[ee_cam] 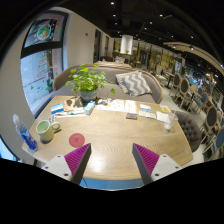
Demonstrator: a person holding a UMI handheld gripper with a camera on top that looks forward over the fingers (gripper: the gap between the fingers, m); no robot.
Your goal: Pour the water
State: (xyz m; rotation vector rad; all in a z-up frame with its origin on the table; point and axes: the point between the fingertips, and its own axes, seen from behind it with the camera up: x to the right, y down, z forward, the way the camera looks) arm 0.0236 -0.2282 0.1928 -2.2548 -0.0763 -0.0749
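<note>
My gripper [112, 163] hangs over the near edge of a wooden table [115, 135]. Fingers spread wide apart, nothing btwn them, pink pads [77, 158] facing in. Not gripping anything.

Containers: clear plastic bottle [24, 133] w/ blue label stands upright far off to the left of my left finger, near the table's left corner. Can't tell how much water is in it. Just right of bottle, a bit further in, a pale green cup [44, 128], upright, mouth up; contents not readable from here. A round pink coaster [76, 139] lies flat ahead of my left finger, btwn cup and fingers, nothing on it.

Other things: potted green plant [88, 82] at the table's far side, beyond left finger. Books/papers [66, 107] lie near the plant's base. A small dark flat item [131, 116] and more papers [147, 111] lie beyond right finger, plus a pale box-like thing [165, 119] at far right; details too small to tell.

Beyond table: sofa w/ cushions [132, 82], chairs [185, 95] to the right, poster [42, 50] on left wall.

Tabletop straight ahead btwn fingers is bare wood.
</note>
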